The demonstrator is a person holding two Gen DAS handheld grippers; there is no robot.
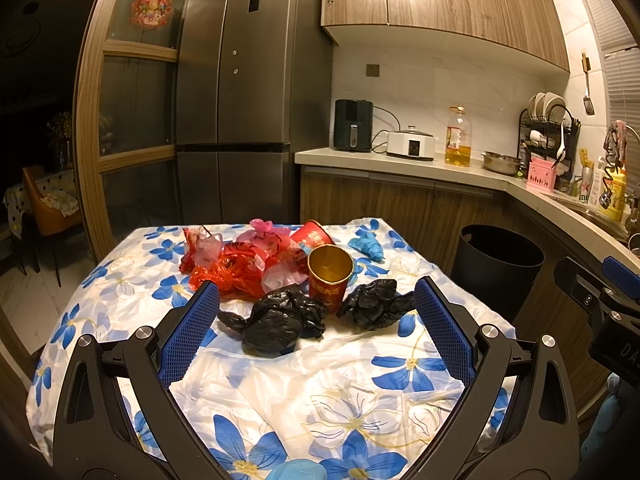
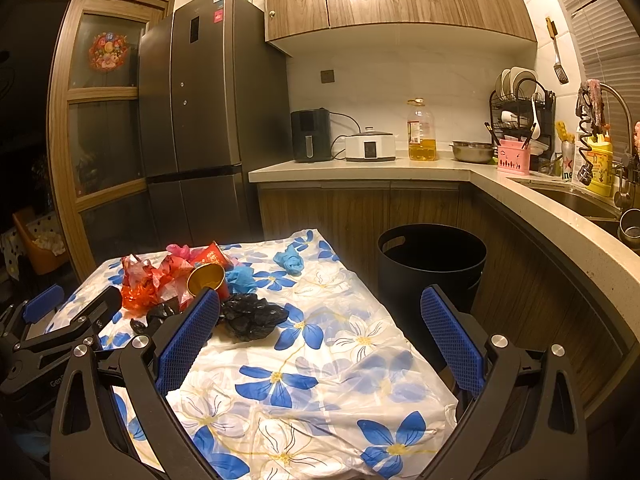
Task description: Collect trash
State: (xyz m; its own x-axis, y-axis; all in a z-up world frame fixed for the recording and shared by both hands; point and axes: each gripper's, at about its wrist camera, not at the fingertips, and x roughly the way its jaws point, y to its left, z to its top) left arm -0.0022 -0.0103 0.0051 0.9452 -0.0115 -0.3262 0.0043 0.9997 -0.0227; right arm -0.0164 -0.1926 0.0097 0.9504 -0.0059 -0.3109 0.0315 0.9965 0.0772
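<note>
Trash lies on a table with a blue-flower cloth [image 1: 304, 392]: two crumpled black bags [image 1: 276, 320] [image 1: 376, 304], an upright red cup with gold inside [image 1: 329, 276], a second red cup lying down [image 1: 314, 234], red and pink plastic bags [image 1: 232, 264] and a blue glove [image 1: 366, 246]. My left gripper [image 1: 316, 300] is open, its fingers either side of the black bags, above the table. My right gripper [image 2: 320, 308] is open and empty over the table's right side. A black trash bin [image 2: 432, 268] stands on the floor right of the table.
A counter [image 2: 360, 168] runs behind and right with an air fryer [image 2: 311, 135], a cooker, an oil bottle [image 2: 422, 130], a dish rack and a sink [image 2: 580, 200]. A tall fridge [image 2: 200, 120] stands behind the table. Another blue glove [image 1: 296, 470] lies at the table's near edge.
</note>
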